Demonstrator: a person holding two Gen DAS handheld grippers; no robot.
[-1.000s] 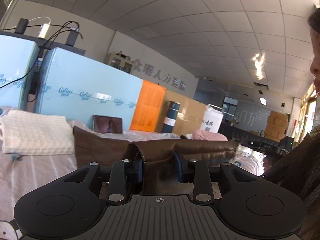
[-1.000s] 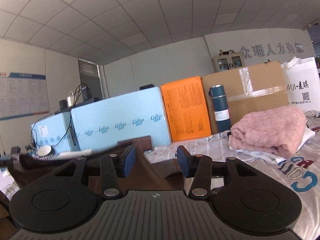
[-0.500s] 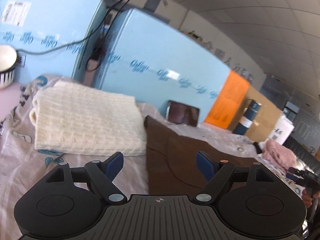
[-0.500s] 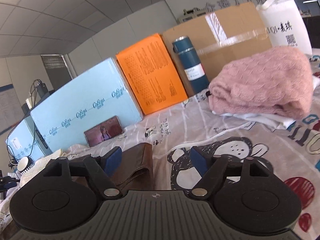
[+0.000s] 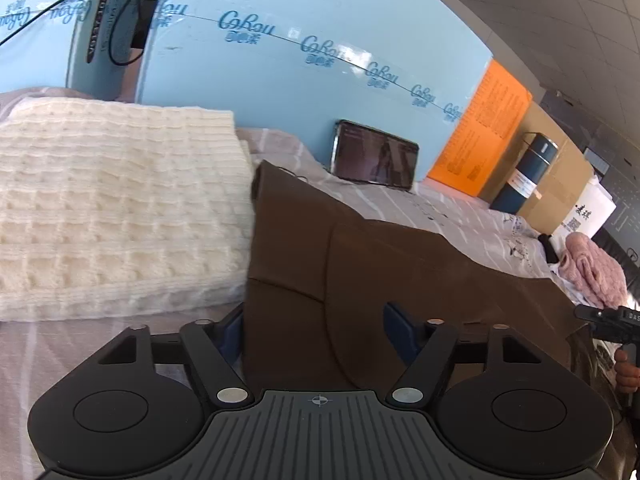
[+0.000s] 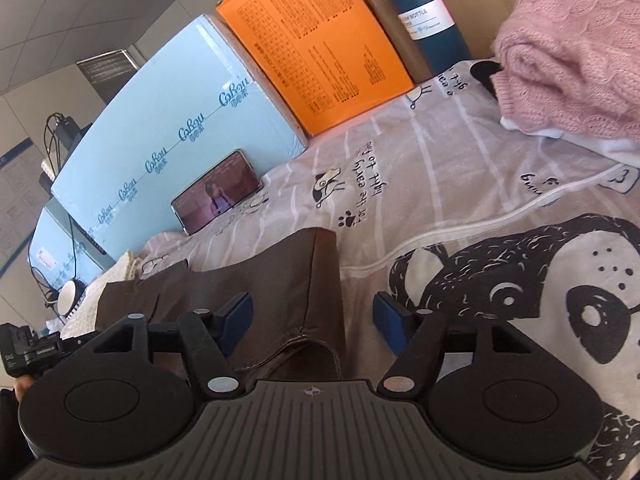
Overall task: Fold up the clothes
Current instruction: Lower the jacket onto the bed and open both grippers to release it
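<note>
A brown garment [image 5: 360, 264] lies spread flat on the patterned bed sheet [image 5: 440, 204]. My left gripper [image 5: 316, 330] is open, low over the garment's near left corner, with brown cloth between its blue pads but not clamped. In the right wrist view the same brown garment [image 6: 280, 280] ends in a hemmed corner under my right gripper [image 6: 312, 320], which is open, its pads standing apart on either side of that corner. The right gripper also shows at the far right of the left wrist view [image 5: 608, 316].
A folded cream knit [image 5: 116, 204] lies left of the brown garment. A folded pink knit [image 6: 572, 64] sits at the right. A phone [image 6: 218, 196], light blue boxes [image 5: 300, 76], an orange box [image 6: 320, 48], a dark bottle [image 6: 424, 16] and a cardboard box line the back.
Both grippers held the brown garment up, pinched, a second ago. They lowered it onto the bed and opened. The garment now lies flat and both grippers sit low over its corners.
</note>
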